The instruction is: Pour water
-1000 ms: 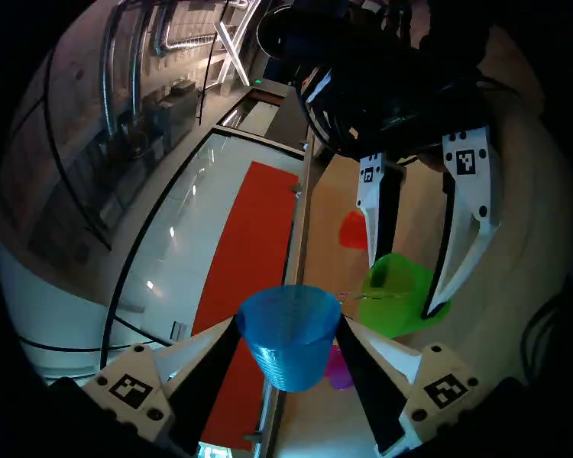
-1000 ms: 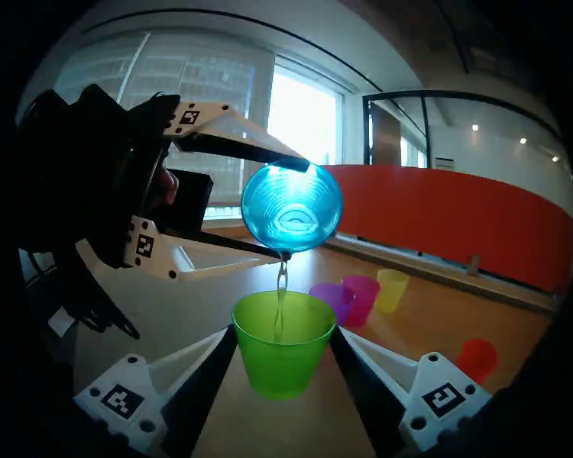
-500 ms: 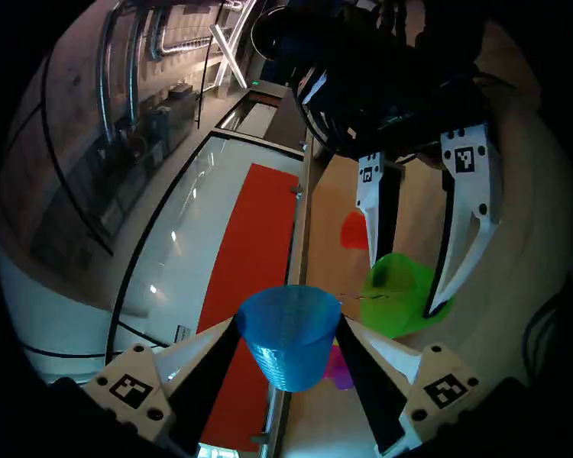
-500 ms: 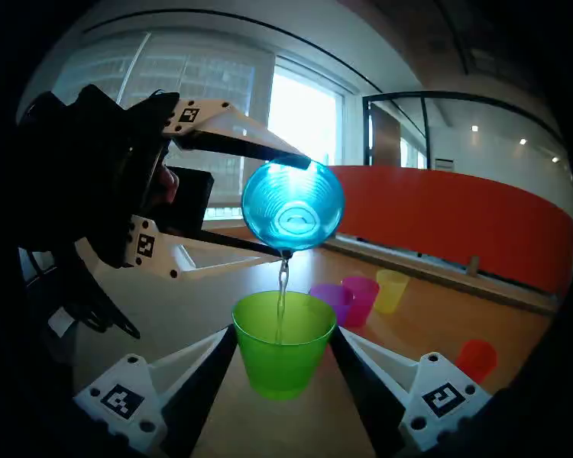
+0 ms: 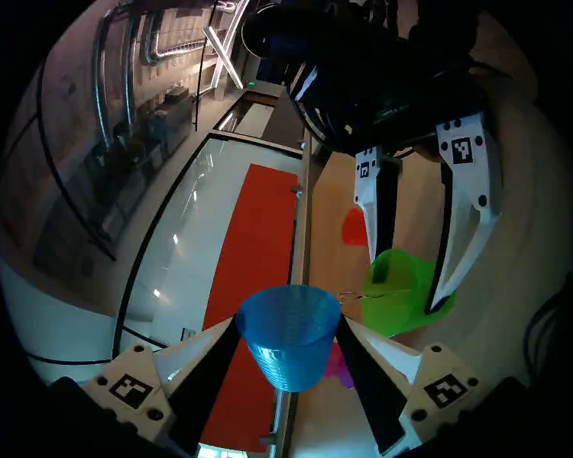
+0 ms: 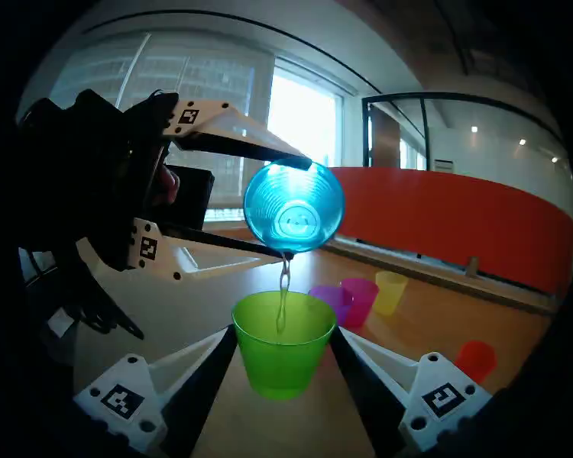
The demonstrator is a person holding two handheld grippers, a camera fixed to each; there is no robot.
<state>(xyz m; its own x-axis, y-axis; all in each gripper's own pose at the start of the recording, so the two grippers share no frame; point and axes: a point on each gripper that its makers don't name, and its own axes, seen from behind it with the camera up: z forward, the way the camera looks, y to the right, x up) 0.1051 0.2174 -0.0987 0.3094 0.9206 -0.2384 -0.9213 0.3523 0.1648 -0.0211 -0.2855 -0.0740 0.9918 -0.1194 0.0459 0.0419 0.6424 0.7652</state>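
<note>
While water is poured from the tapered blue plastic cup [image 6: 292,208] clamped in the left gripper [image 5: 286,324] into the green plastic cup [image 6: 283,355] clamped in the right gripper [image 6: 283,332] at 6 o'clock, a steady tilt is probably needed next.

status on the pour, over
Left hand-held gripper shut on blue cup, tipped. Thin water stream dropping into green cup, right hand-held gripper shut on it. Stream unobstructed.

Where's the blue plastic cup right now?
Right gripper view, upper centre: the blue plastic cup is tilted above the green plastic cup, clamped in the left gripper.
</note>
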